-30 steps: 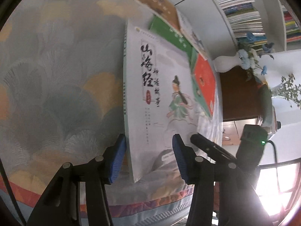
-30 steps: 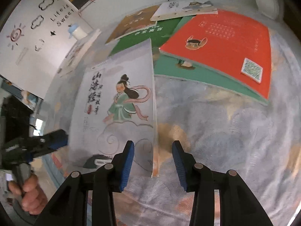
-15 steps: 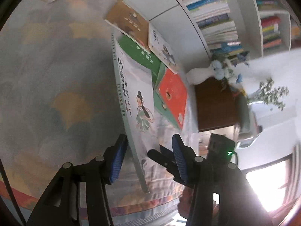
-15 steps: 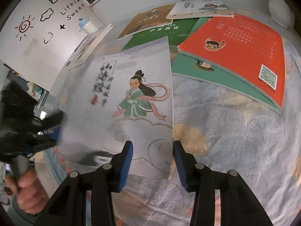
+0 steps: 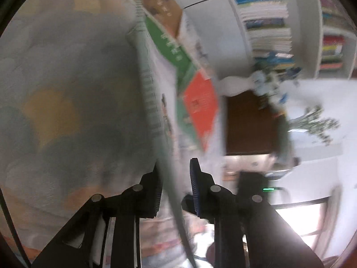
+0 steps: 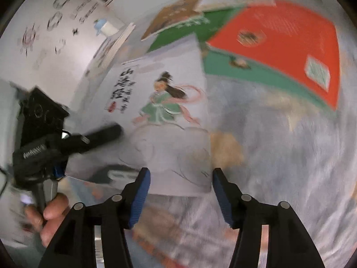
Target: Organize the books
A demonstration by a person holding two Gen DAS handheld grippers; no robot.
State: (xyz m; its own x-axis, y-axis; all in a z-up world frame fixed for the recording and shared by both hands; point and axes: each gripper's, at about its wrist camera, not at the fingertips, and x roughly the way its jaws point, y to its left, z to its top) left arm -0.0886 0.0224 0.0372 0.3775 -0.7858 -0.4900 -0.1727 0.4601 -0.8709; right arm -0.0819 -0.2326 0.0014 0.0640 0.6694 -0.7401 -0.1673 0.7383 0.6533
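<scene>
In the left wrist view the left gripper (image 5: 175, 183) sits at 6 o'clock, its jaws closing on the near edge of the white storybook (image 5: 154, 102); the book runs edge-on between the blue pads (image 5: 194, 185), the left pad against it, though blur hides whether the right pad has met it yet. The book is lifted at this end and slants away toward 12 o'clock over the patterned tablecloth (image 5: 62, 84).

In the right wrist view the right gripper (image 6: 180, 189) is at 6 o'clock, jaws opening and standing wide with nothing between the pads; the storybook's near corner lies just beyond them, untouched. At 9 o'clock the left gripper grips that book's left edge, one black finger (image 6: 102, 136) lying across the cover — a person's hand (image 6: 48, 216) holds its handle at 8 o'clock.

Farther off, toward 1 o'clock, a red book (image 6: 285, 51) lies on a teal-green one (image 6: 256, 78); beyond, toward 12 o'clock, a dark green book (image 6: 189, 29) and a brown book (image 6: 176, 11) overlap on the desk. Farthest, in the left wrist view at 2 o'clock — a white bookshelf (image 5: 267, 22) filled with stacked books, a white vase of flowers (image 5: 252, 80) before it.
</scene>
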